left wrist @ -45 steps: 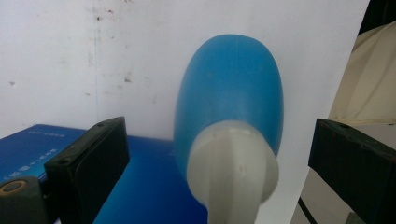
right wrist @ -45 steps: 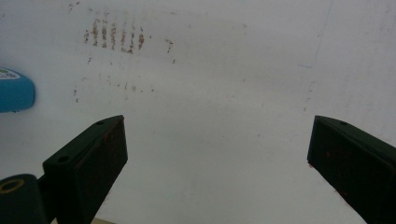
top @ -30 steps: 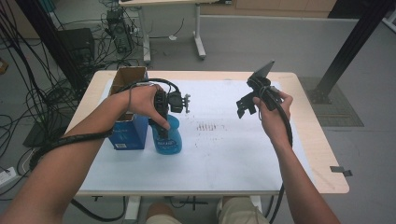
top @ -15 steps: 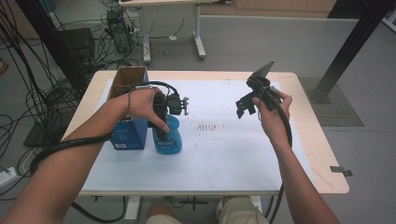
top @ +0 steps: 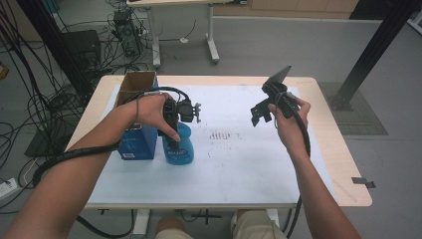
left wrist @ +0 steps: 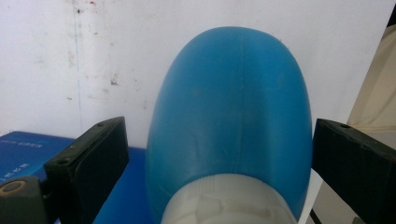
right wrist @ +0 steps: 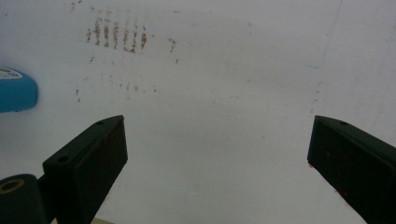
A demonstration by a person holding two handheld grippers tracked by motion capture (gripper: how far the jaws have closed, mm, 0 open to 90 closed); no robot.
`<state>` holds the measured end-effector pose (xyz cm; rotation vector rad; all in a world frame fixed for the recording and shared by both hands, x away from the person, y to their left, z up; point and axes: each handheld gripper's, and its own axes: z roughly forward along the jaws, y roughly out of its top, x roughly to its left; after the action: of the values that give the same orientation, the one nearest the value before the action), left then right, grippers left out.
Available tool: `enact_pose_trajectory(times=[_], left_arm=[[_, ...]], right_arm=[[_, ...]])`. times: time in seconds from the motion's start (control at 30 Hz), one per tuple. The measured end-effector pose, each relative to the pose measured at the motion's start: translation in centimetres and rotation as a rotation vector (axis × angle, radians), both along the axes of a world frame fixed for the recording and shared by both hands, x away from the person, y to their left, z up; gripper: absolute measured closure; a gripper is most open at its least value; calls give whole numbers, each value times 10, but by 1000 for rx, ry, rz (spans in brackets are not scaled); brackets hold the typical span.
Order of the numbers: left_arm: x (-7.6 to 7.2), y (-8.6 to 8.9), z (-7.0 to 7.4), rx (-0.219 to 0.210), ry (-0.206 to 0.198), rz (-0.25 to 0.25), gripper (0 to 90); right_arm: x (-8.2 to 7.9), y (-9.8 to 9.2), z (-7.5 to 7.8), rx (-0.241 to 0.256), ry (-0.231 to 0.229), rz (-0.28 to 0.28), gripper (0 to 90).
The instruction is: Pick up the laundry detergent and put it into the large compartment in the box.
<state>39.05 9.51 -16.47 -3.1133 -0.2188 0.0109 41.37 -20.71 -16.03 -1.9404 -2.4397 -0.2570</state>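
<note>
A blue plastic bottle (top: 180,149) stands on the white table (top: 239,169), beside a blue box (top: 134,144). My left gripper (top: 176,130) points down over the bottle's top. In the left gripper view the bottle (left wrist: 229,102) sits between the jaws of the open left gripper (left wrist: 219,140), with a gap on each side; its white neck shows at the bottom edge. My right gripper (top: 261,113) is held up above the table's right half, open with nothing between its jaws. The right gripper (right wrist: 217,140) looks down on bare table, with the bottle (right wrist: 16,88) at the far left.
The blue box (left wrist: 28,149) has an open cardboard top (top: 137,82) and stands at the table's left. Rows of small brown marks (top: 224,134) stain the table's middle. Cables and desk legs stand on the floor beyond the far edge.
</note>
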Motion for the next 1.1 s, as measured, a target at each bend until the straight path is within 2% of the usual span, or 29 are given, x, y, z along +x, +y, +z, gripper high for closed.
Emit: enact_pose_trajectory(times=[1.1], left_arm=[[-2, 1, 2, -5, -5, -1, 54]], right_arm=[[0, 0, -1, 5, 0, 1, 48]])
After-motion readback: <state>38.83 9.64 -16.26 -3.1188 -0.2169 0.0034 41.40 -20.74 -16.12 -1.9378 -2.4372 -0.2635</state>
